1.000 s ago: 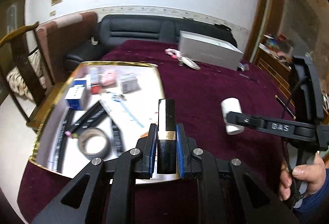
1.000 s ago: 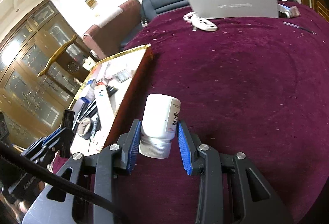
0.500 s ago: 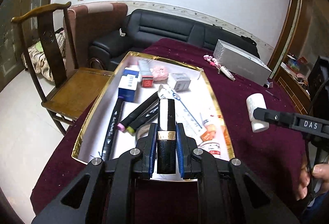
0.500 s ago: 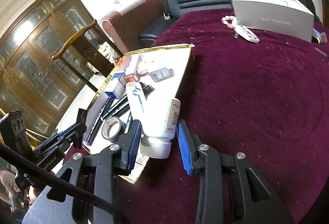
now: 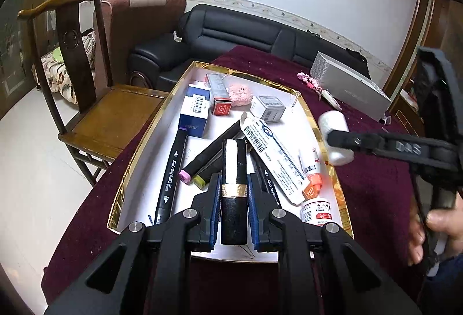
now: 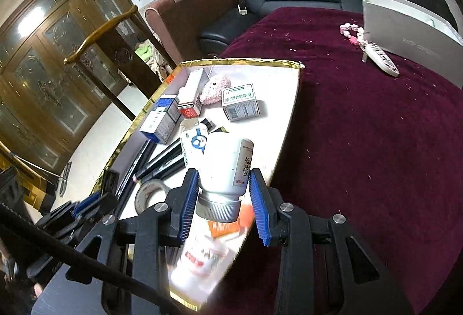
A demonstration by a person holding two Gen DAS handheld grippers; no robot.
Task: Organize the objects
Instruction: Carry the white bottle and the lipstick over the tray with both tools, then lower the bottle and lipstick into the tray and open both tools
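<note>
My left gripper (image 5: pixel 233 193) is shut on a black lipstick tube with a gold band (image 5: pixel 233 187) and holds it over the near end of the gold-rimmed white tray (image 5: pixel 150 130). My right gripper (image 6: pixel 224 193) is shut on a white bottle with a silver cap (image 6: pixel 225 170), held over the tray's right rim (image 6: pixel 292 109); the bottle also shows in the left wrist view (image 5: pixel 335 138). The tray holds several markers (image 5: pixel 172 170), small boxes (image 5: pixel 195 109), a pink plush (image 5: pixel 240 93), tubes and a tape roll (image 6: pixel 150 193).
The tray lies on a maroon tablecloth (image 6: pixel 376 141). A grey box (image 5: pixel 350 86) and a pink keychain (image 6: pixel 373 49) lie at the far right. A wooden chair (image 5: pixel 95 106) stands left of the table, a black sofa (image 5: pixel 246 31) behind it.
Both grippers have moved left and nearer over the tray, each still holding its object. The white bottle went from above the tablecloth to above the tray's right rim.
</note>
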